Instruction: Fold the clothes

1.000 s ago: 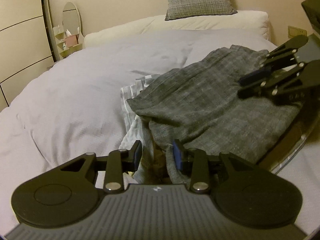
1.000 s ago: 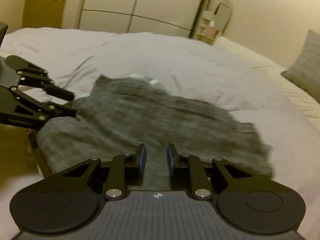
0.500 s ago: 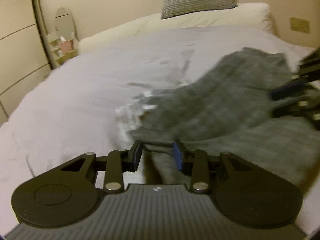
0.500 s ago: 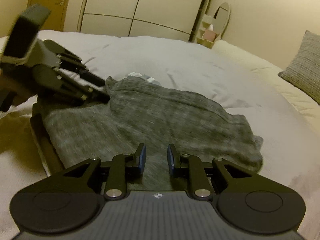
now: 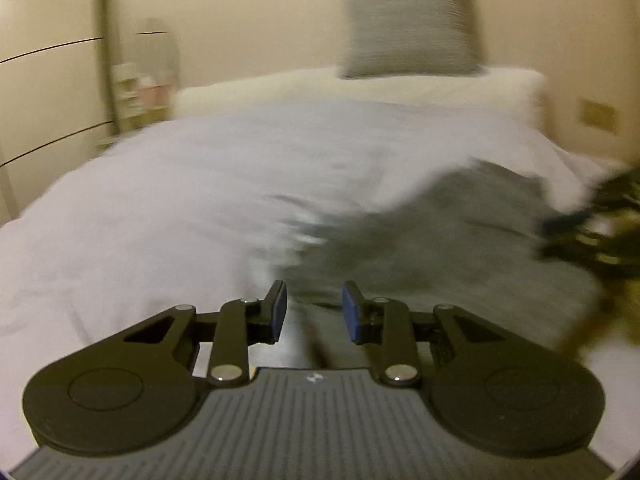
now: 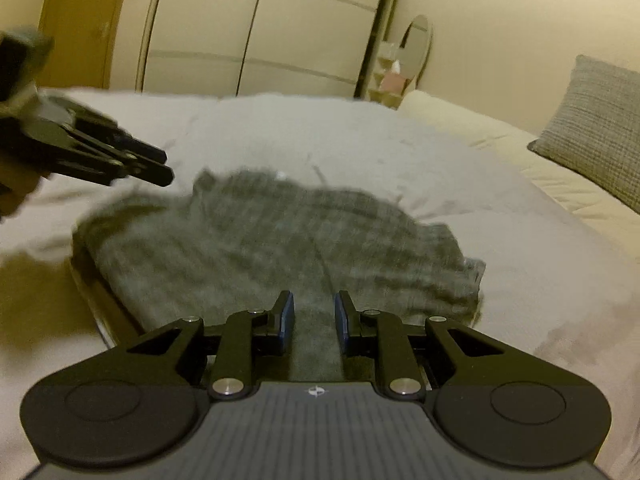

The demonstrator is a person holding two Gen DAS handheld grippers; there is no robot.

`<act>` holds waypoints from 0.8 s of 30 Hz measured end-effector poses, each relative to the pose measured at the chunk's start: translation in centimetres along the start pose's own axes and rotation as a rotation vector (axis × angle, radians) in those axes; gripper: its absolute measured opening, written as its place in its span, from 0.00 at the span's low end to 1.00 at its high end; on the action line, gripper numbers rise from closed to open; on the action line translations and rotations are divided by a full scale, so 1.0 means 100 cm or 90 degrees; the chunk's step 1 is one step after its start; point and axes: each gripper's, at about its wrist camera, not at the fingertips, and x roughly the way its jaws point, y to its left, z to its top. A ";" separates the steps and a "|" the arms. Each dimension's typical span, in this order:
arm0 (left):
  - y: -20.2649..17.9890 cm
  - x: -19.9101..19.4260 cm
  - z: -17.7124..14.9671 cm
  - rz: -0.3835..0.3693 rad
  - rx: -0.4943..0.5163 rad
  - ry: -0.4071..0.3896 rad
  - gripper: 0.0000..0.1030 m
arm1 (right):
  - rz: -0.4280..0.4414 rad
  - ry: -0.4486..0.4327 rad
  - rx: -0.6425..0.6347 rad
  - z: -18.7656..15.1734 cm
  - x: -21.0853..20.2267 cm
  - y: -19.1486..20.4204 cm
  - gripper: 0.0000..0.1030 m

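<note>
A grey woven garment (image 6: 256, 240) lies loosely folded on the white duvet (image 6: 304, 136); in the left wrist view the garment (image 5: 448, 248) is motion-blurred. My left gripper (image 5: 314, 312) is open with nothing between its blue pads, just off the garment's left edge. Seen from the right wrist, the left gripper (image 6: 160, 168) hovers above the garment's far left corner. My right gripper (image 6: 314, 320) is open over the garment's near edge, grey cloth showing in the gap. In the left wrist view the right gripper (image 5: 592, 224) is a blur at the right edge.
A dark board edge (image 6: 92, 292) shows under the garment's left side. A grey cushion (image 5: 408, 24) leans on the cream pillow (image 5: 360, 88) at the headboard. A wardrobe (image 6: 260, 28) and a small oval mirror (image 6: 418, 48) stand beyond the bed.
My left gripper has risen and drawn off the garment's edge, so the striped cloth there no longer shows. The right gripper tilted up slightly and stays over the near edge.
</note>
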 end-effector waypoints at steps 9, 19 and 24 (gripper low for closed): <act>0.001 -0.002 -0.019 0.053 0.014 0.011 0.31 | -0.071 -0.022 0.061 -0.001 -0.019 -0.037 0.20; -0.023 -0.008 -0.033 0.020 0.038 -0.010 0.32 | 0.031 0.004 0.046 -0.004 -0.013 0.001 0.21; -0.014 -0.029 -0.032 0.062 0.040 -0.019 0.32 | 0.017 -0.016 0.057 -0.011 -0.042 -0.006 0.21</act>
